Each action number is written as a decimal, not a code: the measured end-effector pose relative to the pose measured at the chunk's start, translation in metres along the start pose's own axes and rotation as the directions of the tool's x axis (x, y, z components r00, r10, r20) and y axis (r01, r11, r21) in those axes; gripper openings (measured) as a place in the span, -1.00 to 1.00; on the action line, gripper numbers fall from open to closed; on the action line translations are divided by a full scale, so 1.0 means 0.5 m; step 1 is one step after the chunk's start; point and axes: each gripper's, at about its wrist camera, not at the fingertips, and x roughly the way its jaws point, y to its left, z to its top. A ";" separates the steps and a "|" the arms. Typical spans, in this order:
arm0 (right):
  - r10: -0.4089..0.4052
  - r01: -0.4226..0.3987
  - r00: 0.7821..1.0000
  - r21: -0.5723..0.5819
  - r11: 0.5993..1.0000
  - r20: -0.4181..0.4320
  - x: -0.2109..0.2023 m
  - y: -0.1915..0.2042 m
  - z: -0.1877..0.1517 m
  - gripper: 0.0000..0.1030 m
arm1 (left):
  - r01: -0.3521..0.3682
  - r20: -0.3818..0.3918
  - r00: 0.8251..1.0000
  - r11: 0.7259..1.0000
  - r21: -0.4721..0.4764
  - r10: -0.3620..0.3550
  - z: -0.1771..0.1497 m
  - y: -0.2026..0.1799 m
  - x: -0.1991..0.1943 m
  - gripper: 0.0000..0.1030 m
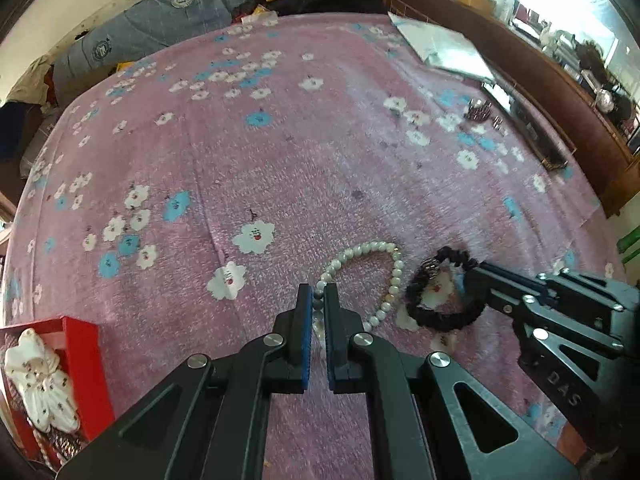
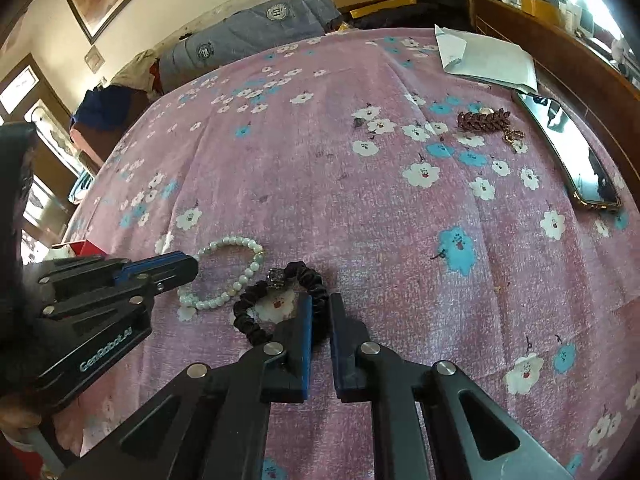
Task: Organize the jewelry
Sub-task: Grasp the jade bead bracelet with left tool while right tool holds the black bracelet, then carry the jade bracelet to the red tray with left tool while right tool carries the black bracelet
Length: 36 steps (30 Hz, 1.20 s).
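The pearl bracelet point(image 1: 362, 280) is lying on the pink flowered bedspread point(image 1: 280, 140), and the left gripper point(image 1: 318, 294) is pinching its near side: a few beads are sitting between the two blue pads, which are clenched on them. Most of the loop is still resting flat on the cloth. Just beside it, to the right, the black scrunchie bracelet point(image 2: 280, 300) with a small sparkling charm is lying on a white flower of the print. The right gripper point(image 2: 320, 304) is clamping the right side of this black band, with its fingers closed together on the fabric. The two bracelets are near each other but not overlapping.

At the lower left in the left wrist view, a red box point(image 1: 86, 364) is standing on the bedspread, and a white flowered cloth piece point(image 1: 38, 384) is lying inside it. Farther away, near the wooden headboard point(image 2: 580, 68), a dark chain bracelet point(image 2: 486, 120) is resting on the cloth, well apart from the grippers. A phone point(image 2: 576, 156) is lying beside it with its screen up, and a white envelope point(image 2: 486, 58) is sitting behind them.
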 end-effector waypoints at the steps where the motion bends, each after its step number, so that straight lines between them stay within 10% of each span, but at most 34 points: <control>1: 0.001 -0.001 1.000 0.004 1.000 0.006 -0.006 0.000 -0.001 -0.84 | 0.003 0.010 1.000 1.000 -0.005 -0.003 -0.001 0.001 -0.013 -0.91; 36: 0.099 -0.082 0.990 -0.162 0.983 0.102 -0.214 0.259 -0.071 -0.83 | -0.050 0.193 0.976 0.967 -0.250 0.101 -0.180 0.189 -0.408 -0.90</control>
